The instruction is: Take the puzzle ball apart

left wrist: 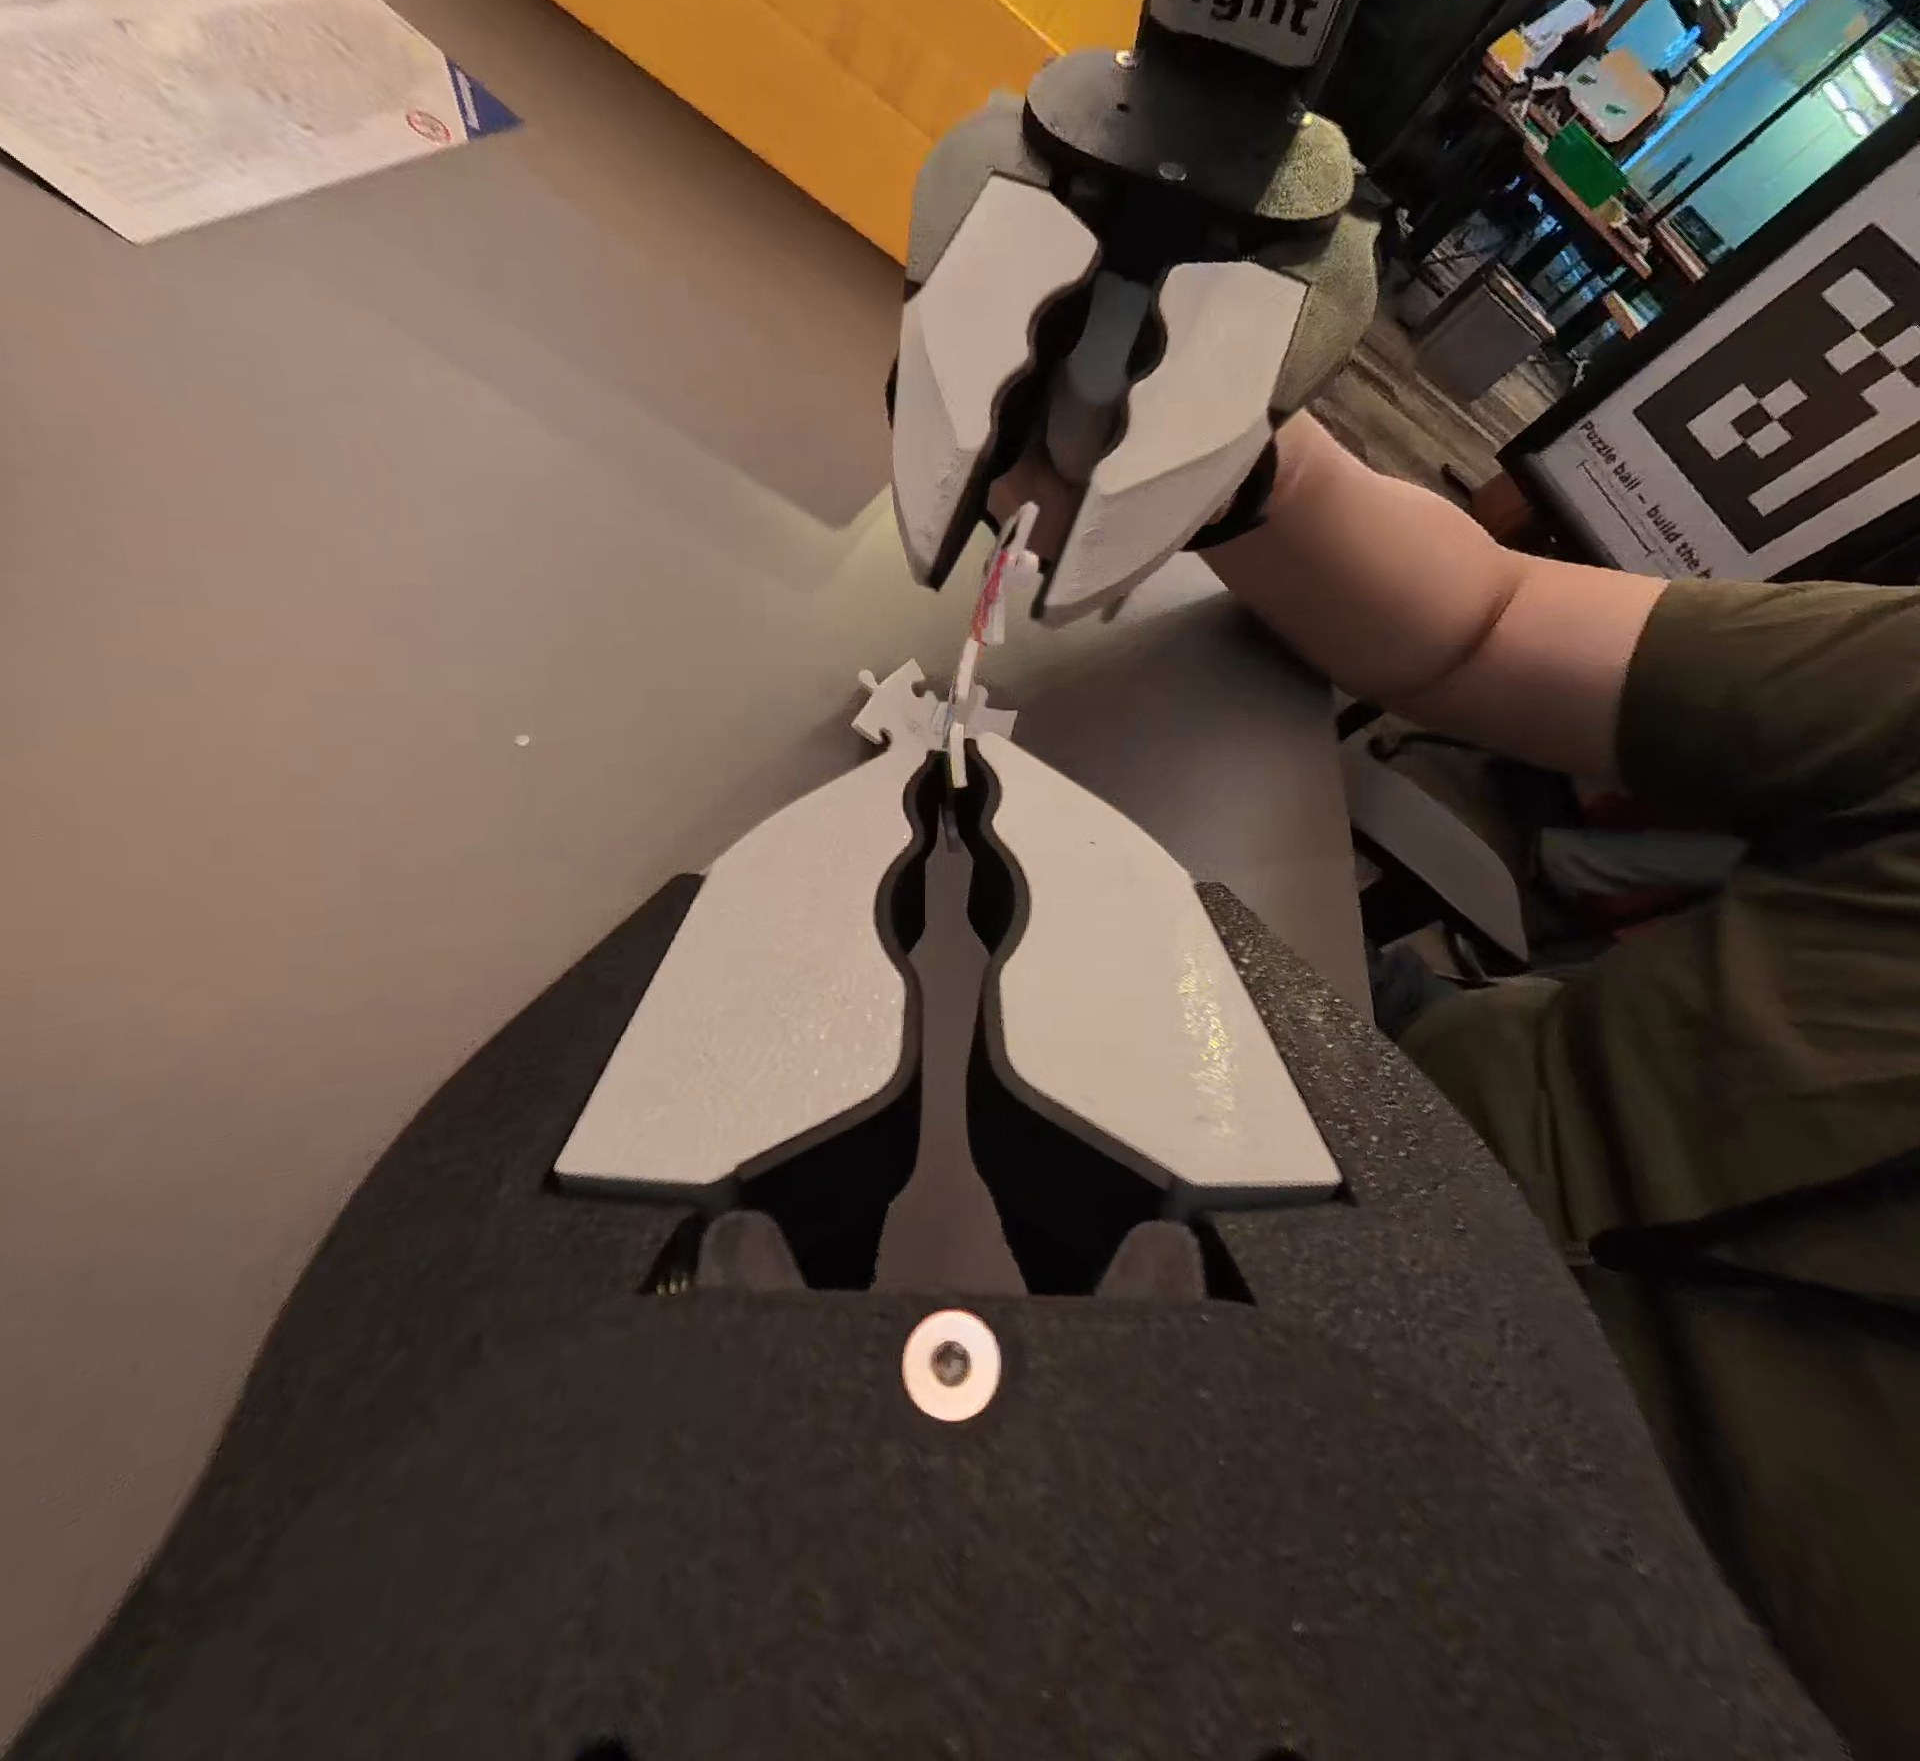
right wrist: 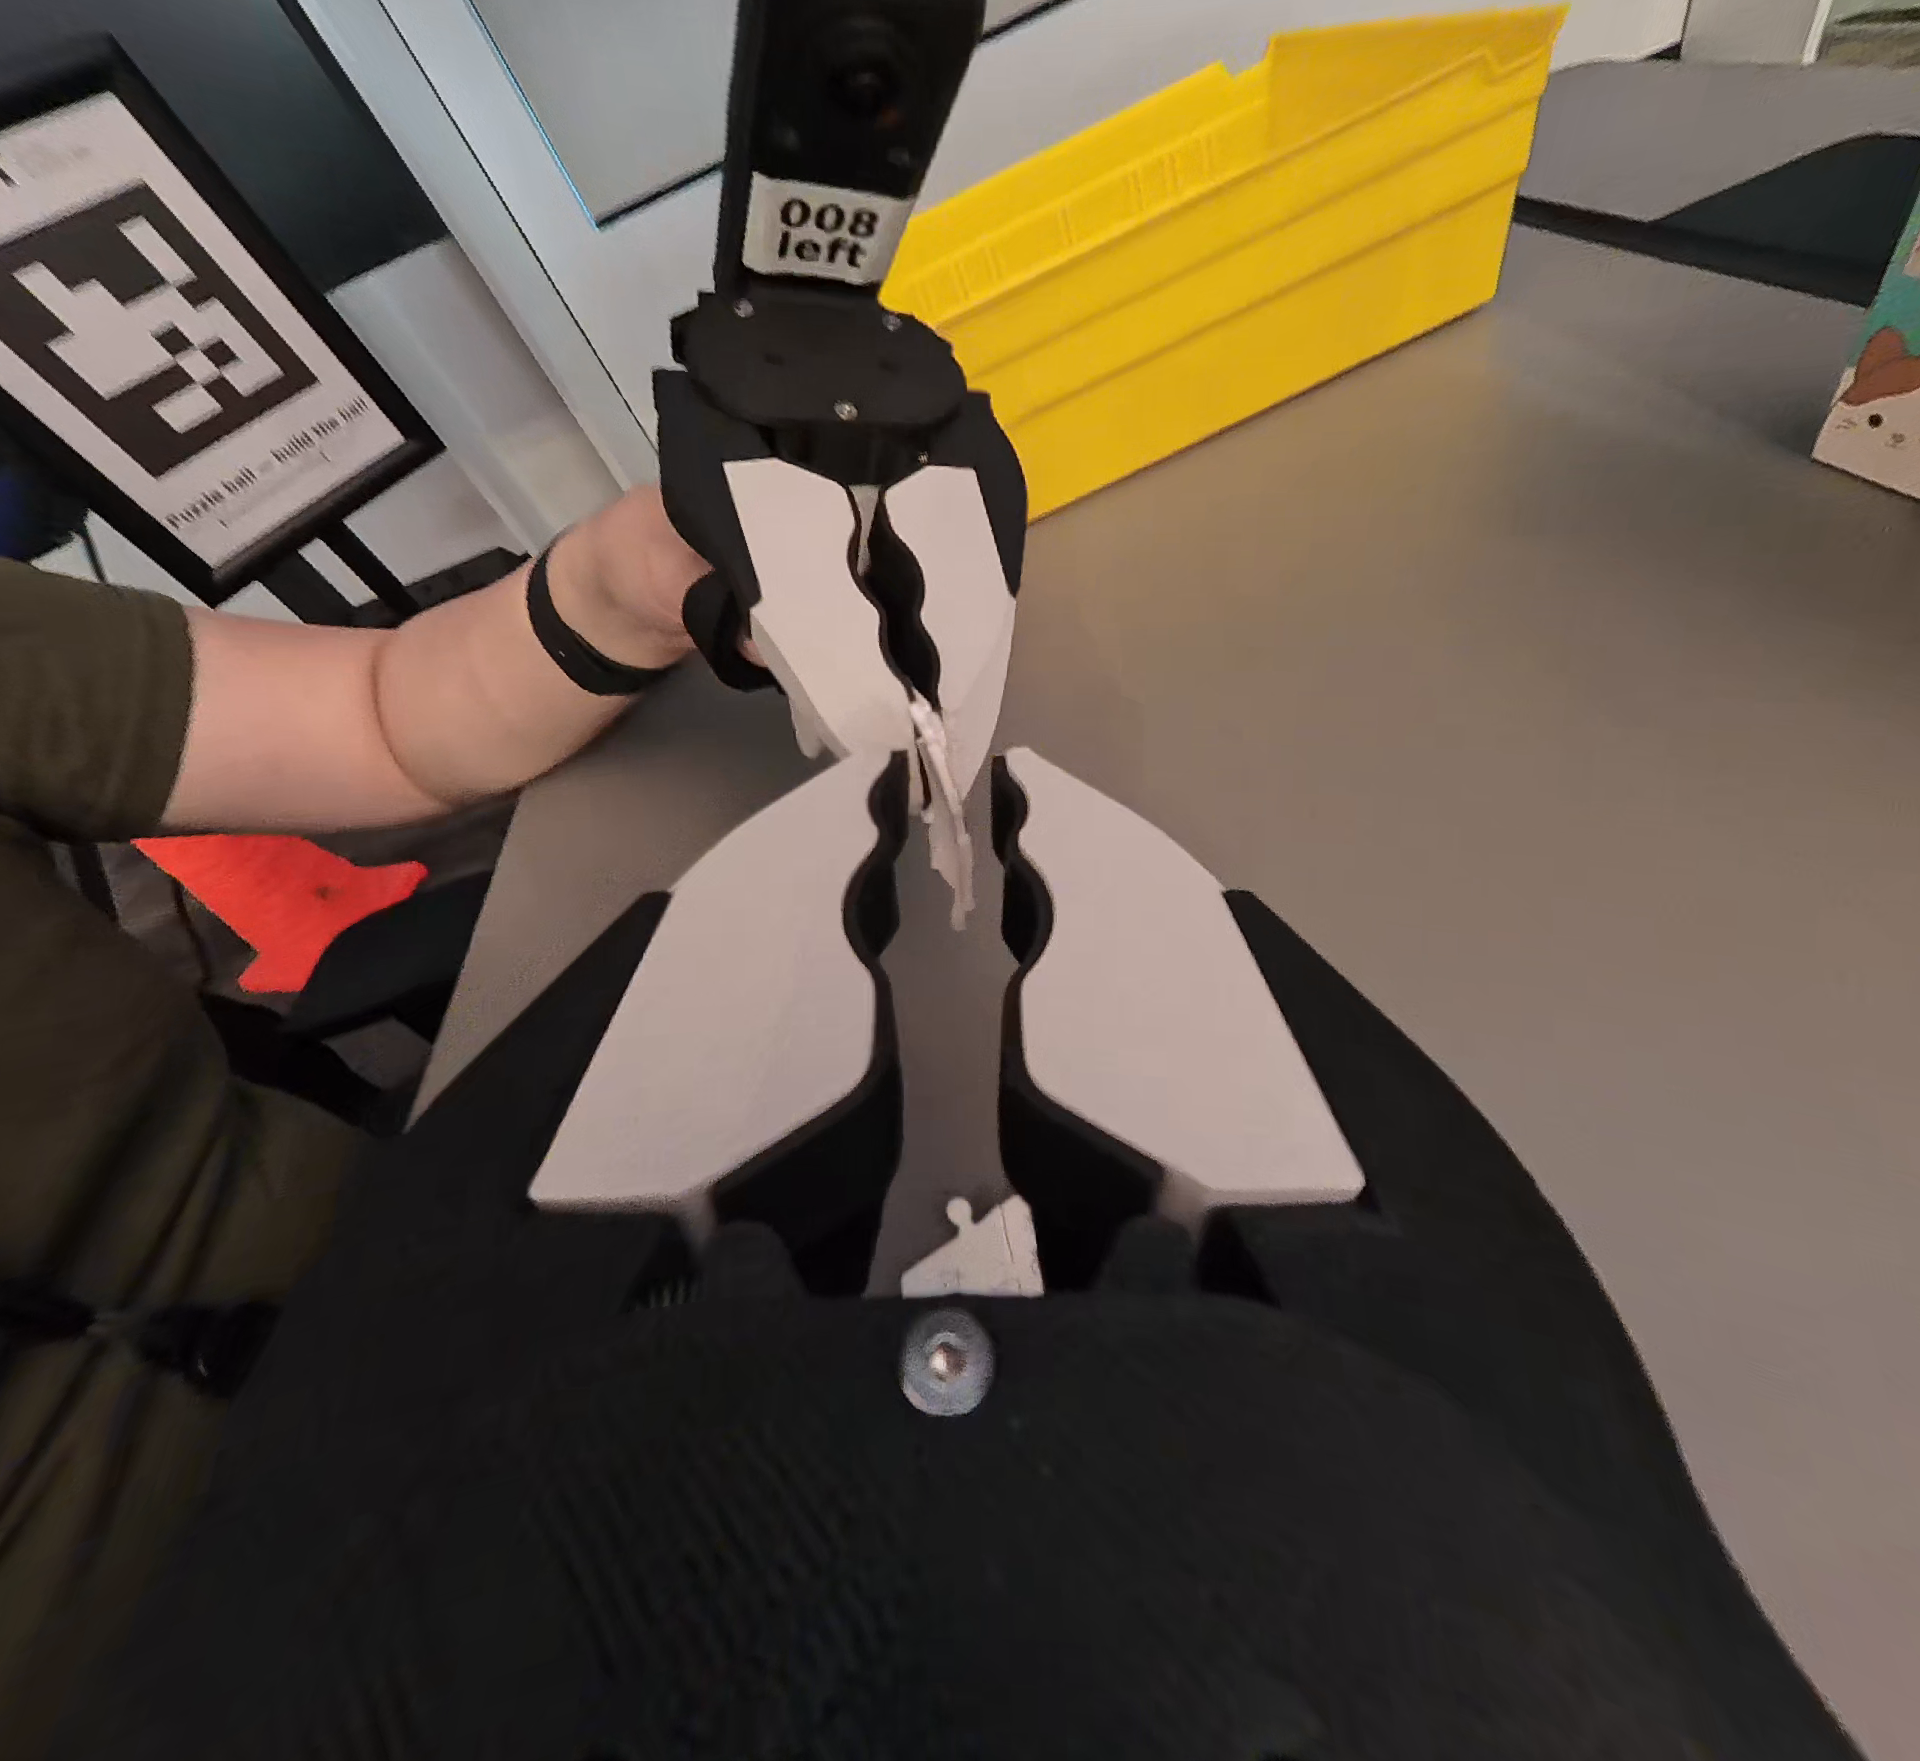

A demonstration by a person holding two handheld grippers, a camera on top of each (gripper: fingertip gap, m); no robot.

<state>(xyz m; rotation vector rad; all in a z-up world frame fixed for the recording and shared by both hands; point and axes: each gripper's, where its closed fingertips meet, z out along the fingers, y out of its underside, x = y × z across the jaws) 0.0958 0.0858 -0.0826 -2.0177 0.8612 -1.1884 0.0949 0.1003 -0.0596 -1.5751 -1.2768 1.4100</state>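
A short strip of joined puzzle pieces [left wrist: 982,631], white with coloured print, stands edge-on between my two grippers above the grey table [left wrist: 416,568]. My left gripper [left wrist: 956,755] is shut on the strip's lower end. My right gripper [left wrist: 992,589] is at the strip's upper end with its jaws apart, and its pads do not press on the strip. In the right wrist view the strip [right wrist: 951,859] hangs free between the fingers of my right gripper [right wrist: 948,766], held by the left gripper [right wrist: 930,724]. A loose white puzzle piece [left wrist: 894,703] lies on the table below and also shows in the right wrist view [right wrist: 977,1244].
A yellow bin [right wrist: 1247,277] stands on the table behind the grippers. A printed paper sheet [left wrist: 208,49] lies at the far left. A framed sign with a black-and-white marker [right wrist: 156,329] stands off the table's edge. A person's forearm [left wrist: 1455,631] reaches in. A printed box [right wrist: 1881,381] is at the right edge. My left and right fingertips are right by each other.
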